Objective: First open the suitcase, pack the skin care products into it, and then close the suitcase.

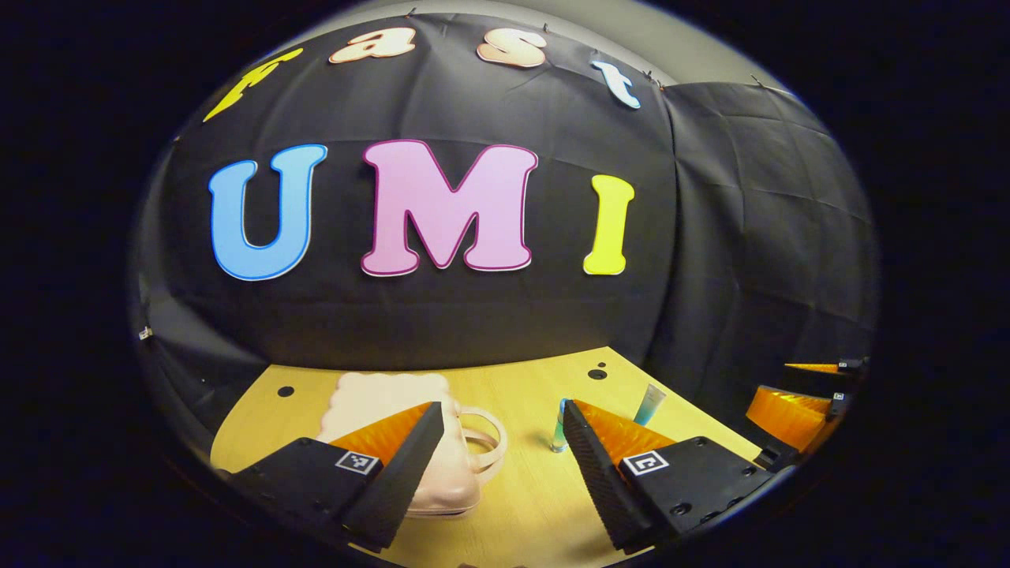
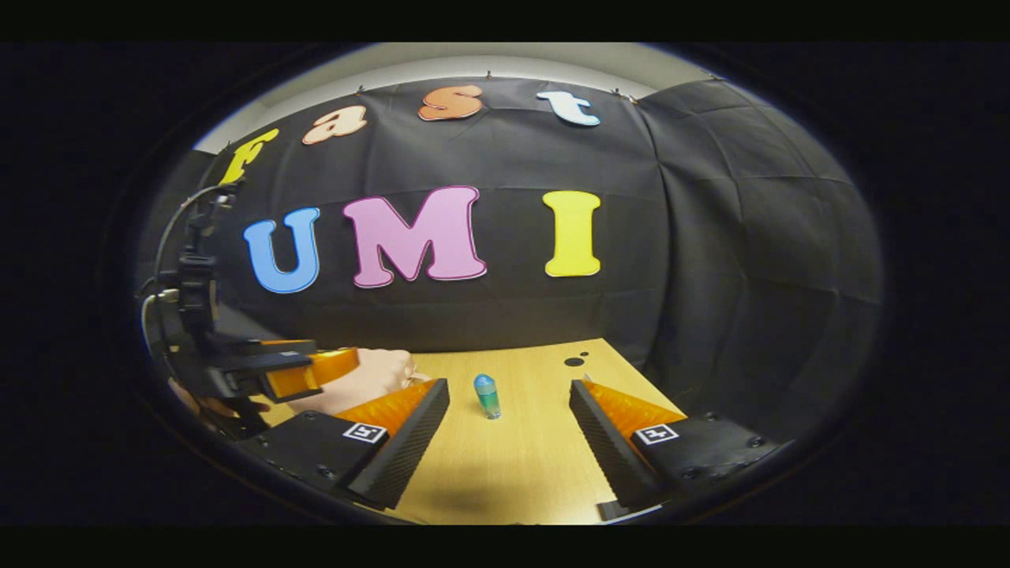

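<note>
On the pale wooden bench [image 1: 536, 489] before the black cloth wall [image 1: 473, 315], your closed pink suitcase [image 1: 394, 410] lies; both claws [image 1: 501, 465] [image 2: 509, 442] gape wide, holding nothing.

Upright bottle [image 2: 487, 395] — on table [image 2: 521, 465]

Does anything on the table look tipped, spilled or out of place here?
Nothing stands out. The pink suitcase sits closed on the table, handle toward the products; the bottle and the tube stand upright, nothing spilled. Both grippers are open, holding nothing.
</note>
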Demonstrator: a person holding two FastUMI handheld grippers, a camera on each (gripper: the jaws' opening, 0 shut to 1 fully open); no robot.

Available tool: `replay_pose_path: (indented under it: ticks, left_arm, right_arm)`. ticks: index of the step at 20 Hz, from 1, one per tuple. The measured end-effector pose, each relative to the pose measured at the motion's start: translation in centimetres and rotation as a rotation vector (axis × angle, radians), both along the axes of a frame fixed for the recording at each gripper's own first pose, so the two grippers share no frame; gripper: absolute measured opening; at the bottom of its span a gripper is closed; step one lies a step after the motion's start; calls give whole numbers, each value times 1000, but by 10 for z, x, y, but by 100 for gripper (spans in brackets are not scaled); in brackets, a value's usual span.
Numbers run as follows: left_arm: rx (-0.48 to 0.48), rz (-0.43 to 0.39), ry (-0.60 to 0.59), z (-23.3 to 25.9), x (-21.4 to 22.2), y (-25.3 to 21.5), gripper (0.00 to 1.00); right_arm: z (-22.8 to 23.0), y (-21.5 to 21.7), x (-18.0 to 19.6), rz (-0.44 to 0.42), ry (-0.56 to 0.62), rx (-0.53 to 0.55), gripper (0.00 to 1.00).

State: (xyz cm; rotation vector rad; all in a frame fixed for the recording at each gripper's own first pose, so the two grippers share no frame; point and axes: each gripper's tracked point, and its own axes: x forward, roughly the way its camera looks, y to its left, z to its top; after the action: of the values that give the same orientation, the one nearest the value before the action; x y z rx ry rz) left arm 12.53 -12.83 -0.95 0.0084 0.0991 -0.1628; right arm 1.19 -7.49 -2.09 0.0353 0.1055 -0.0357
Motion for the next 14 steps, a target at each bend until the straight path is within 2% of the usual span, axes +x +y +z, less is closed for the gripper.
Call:
replay_pose_path:
  ticks: [3,6,8,10,11,12,14]
  left_arm:
    - [-15,-8,58,-14,46,-20,96]
    - [-34,7,143,-41,92,-30,96]
    - [-7,22,196,-61,117,-33,96]
    - [-8,30,236,-75,137,-38,97]
    - [-3,45,257,-84,145,-39,96]
    - [8,66,279,-91,153,-39,96]
    - [26,104,327,-107,163,-37,96]
  right_arm:
    - [3,-12,19,14,-5,-46,97]
    - [4,-24,43,20,-6,-47,98]
    - [2,-33,56,16,1,-42,98]
    - [-4,-42,69,13,12,-50,98]
    - [-8,-48,74,5,22,-56,93]
    - [-11,-53,78,-3,31,-59,98]
    - [-18,-59,85,-14,51,-45,98]
